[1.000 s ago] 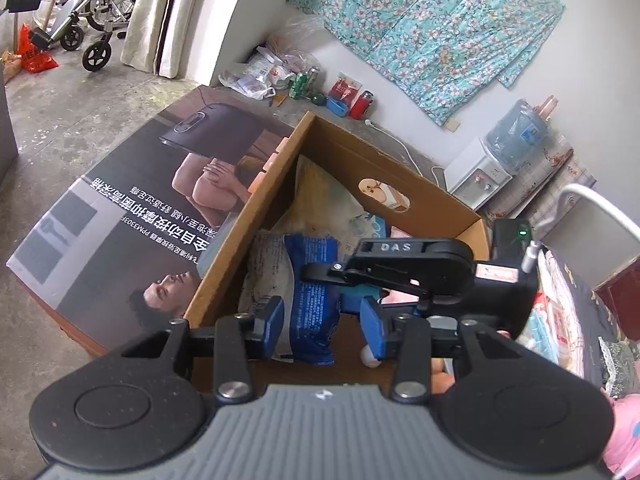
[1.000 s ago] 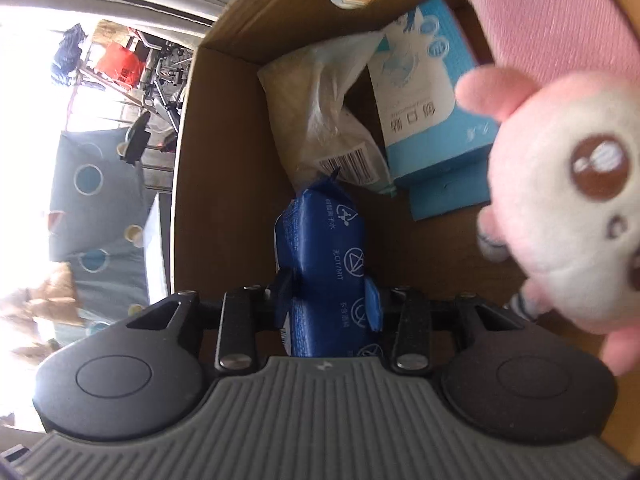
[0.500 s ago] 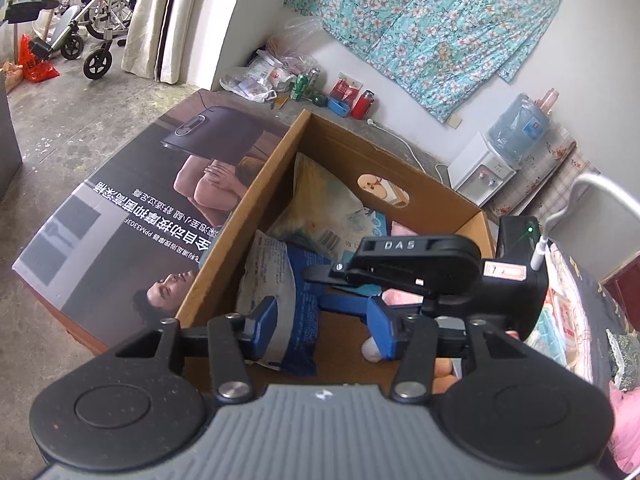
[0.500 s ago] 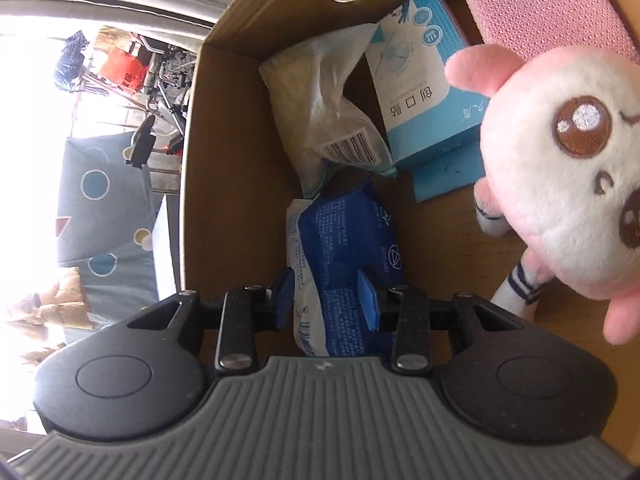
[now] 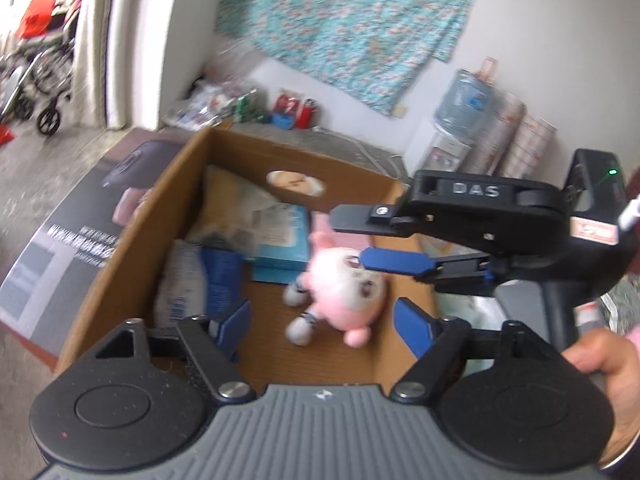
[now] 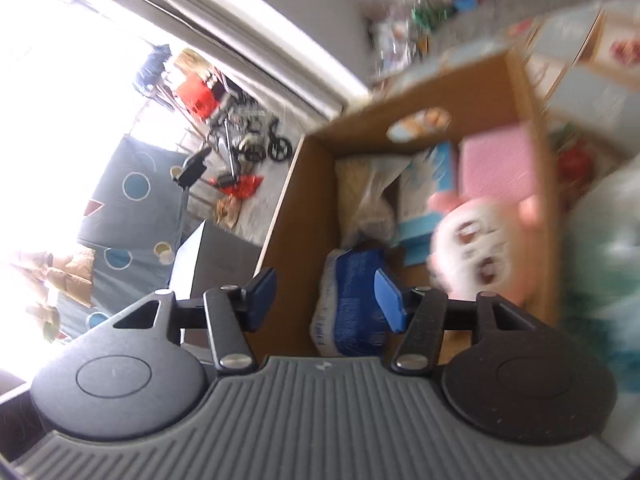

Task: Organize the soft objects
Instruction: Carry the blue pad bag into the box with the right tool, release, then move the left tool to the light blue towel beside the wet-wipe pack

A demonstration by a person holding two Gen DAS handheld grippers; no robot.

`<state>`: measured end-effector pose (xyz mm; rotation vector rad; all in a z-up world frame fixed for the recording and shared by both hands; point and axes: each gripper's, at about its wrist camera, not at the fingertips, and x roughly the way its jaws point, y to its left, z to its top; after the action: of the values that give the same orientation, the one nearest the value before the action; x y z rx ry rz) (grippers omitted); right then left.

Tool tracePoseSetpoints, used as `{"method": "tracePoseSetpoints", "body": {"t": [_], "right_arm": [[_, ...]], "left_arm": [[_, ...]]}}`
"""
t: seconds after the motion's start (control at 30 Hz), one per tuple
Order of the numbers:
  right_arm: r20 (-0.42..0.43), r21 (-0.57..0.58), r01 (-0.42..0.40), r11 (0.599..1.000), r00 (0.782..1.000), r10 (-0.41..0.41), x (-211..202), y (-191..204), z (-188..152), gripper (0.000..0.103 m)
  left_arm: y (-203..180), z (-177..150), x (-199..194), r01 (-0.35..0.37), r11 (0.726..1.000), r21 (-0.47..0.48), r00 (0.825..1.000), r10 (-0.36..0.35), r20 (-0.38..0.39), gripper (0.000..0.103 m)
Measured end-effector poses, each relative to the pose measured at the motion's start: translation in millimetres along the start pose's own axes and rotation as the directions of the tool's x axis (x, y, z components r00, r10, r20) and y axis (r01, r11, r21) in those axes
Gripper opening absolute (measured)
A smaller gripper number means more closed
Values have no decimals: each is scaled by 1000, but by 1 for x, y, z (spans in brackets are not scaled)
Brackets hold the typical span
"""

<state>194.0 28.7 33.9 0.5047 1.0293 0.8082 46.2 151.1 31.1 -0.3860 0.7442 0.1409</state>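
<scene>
Concrete floor [image 5: 24, 184] carries the cardboard box [image 5: 132, 236] below a floral cloth [image 5: 352, 24]; both grippers' fingers wide, empty

lived-in home room, floral cloth [image 5: 352, 20] on wall, water dispenser [image 5: 448, 148]

Right wrist view, motion-blurred. Right claw [image 6: 326, 300] spread wide, nothing between its blue pads [image 6: 387, 298]. Beyond it, open cardboard box [image 6: 316, 200]. Inside: blue packet [image 6: 352, 300] at 6 o'clock, clear bag [image 6: 366, 196] at 11, light-blue carton [image 6: 430, 192] at 12, pink cloth [image 6: 498, 164] at 1, pink plush toy [image 6: 474, 240] at 3, resting against the right wall.
</scene>
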Motion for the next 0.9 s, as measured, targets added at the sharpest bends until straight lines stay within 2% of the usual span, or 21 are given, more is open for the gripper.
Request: {"method": "tracePoseSetpoints", "body": {"t": [0.13, 0.27, 0.43, 0.57, 0.67, 0.77, 0.83, 0.9], "right_arm": [[83, -68, 67, 995, 995, -61, -59, -19, -6, 59], [153, -111, 153, 982, 979, -135, -118, -40, -6, 62], [263, -122, 289, 950, 932, -250, -191, -79, 1, 68], [279, -57, 370, 927, 898, -341, -231, -128, 13, 69], [247, -19, 424, 905, 879, -407, -241, -166, 25, 69], [203, 5, 465, 886, 867, -456, -228, -203, 36, 69], [179, 22, 489, 872, 857, -484, -219, -224, 44, 69], [147, 38, 496, 867, 856, -496, -208, -243, 52, 69]], "left_arm": [[-37, -8, 2, 43, 997, 64, 999, -44, 7, 83], [-76, -8, 11, 100, 989, 112, 995, -99, -8, 83], [-123, 0, 35, 186, 973, 136, 982, -182, -41, 83], [-158, 11, 74, 227, 964, 137, 970, -211, -121, 81], [-182, 20, 110, 234, 961, 144, 960, -205, -191, 74], [-202, 26, 146, 232, 962, 145, 949, -191, -251, 70], [-210, 29, 172, 240, 963, 122, 933, -195, -302, 66], [-215, 33, 199, 244, 966, 87, 911, -197, -361, 58]]}}
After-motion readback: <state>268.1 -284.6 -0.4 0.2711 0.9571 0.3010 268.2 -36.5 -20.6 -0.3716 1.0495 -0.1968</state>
